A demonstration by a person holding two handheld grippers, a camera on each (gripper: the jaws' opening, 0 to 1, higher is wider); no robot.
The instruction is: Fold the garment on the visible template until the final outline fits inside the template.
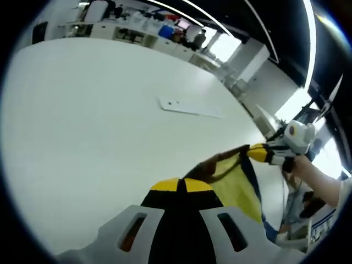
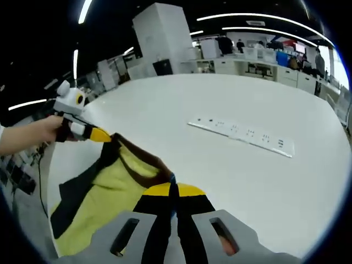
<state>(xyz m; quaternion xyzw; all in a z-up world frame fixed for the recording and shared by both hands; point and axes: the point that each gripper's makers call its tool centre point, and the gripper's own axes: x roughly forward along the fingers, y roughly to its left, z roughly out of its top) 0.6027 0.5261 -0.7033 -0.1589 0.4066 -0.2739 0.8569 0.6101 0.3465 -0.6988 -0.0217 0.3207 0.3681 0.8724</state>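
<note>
A yellow garment (image 1: pixel 239 184) with dark brown and navy trim hangs stretched between both grippers near the table's edge. In the left gripper view, my left gripper (image 1: pixel 180 186) is shut on one corner of the cloth. The right gripper (image 1: pixel 252 150), held by a person's hand, pinches the other corner to the right. In the right gripper view, my right gripper (image 2: pixel 174 190) is shut on the garment (image 2: pixel 107 195). The left gripper (image 2: pixel 105 136) grips the far corner at the left. The cloth sags below the grippers, its lower part partly hidden by the jaws.
A large white table (image 1: pixel 99 121) spreads ahead. A flat white strip (image 2: pixel 242 132) with small dark marks lies on it, also seen as the strip (image 1: pixel 190 107) further in. Desks, boxes and people stand beyond the table (image 2: pixel 308 181).
</note>
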